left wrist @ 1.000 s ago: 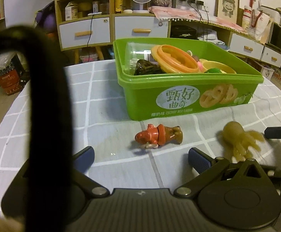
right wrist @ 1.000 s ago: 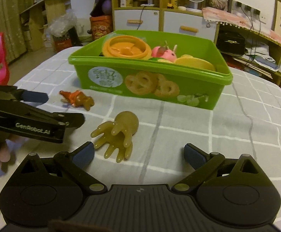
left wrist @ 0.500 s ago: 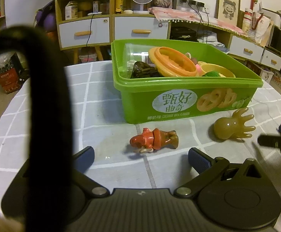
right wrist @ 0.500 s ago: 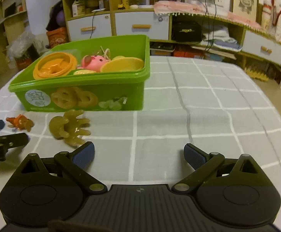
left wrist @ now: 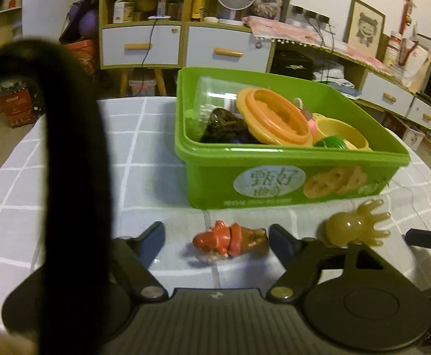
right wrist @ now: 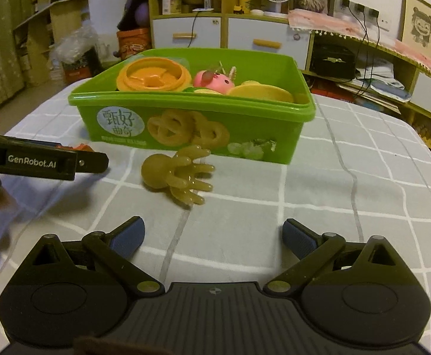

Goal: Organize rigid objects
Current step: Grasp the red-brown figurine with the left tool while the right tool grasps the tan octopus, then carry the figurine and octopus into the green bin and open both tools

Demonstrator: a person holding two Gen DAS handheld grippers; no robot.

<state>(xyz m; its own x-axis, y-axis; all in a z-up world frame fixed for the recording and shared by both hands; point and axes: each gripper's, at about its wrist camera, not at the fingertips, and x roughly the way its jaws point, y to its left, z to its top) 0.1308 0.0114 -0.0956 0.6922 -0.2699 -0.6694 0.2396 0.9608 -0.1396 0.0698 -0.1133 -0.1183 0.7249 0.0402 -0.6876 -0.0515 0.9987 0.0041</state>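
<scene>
Checked tabletop [right wrist: 348,177], draped in grey cloth, carrying everything. Green tub [right wrist: 191,124] at its middle, already loaded with an orange lid [right wrist: 153,75], pink toy and yellow bowl, evidently the collecting place. Amber octopus toy [right wrist: 177,174] lying just before the tub's front wall, loose. Red-and-brown figure [left wrist: 230,239] on its side nearby, between the spread left tongs [left wrist: 215,236], probably lined up for pickup. Right tongs [right wrist: 212,238] wide, empty, short of the octopus.
</scene>
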